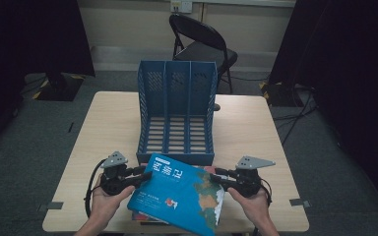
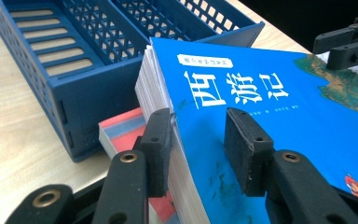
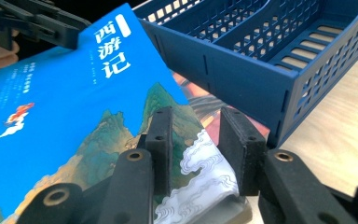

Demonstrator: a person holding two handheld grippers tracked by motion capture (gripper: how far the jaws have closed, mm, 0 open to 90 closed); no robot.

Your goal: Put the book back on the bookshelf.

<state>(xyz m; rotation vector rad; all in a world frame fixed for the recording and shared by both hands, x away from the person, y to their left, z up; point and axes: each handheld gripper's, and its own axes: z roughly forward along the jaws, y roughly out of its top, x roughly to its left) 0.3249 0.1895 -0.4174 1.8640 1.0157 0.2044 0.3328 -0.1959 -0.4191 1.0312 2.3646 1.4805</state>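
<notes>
Blue book between 2 claws

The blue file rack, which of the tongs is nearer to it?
Left, narrowly. The left tongs grip the blue book just below the blue file rack front left corner; the right tongs hold the book's other edge, slightly farther from the rack.

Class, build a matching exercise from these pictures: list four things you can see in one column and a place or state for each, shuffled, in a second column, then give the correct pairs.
Things
1. blue book
2. blue file rack
3. black folding chair
4. red book

Places or states
A. beyond the table's far edge
B. lying under another book
C. standing mid-table, compartments empty
D. between the left tongs and right tongs

Pairs: 1-D, 2-C, 3-A, 4-B
</notes>
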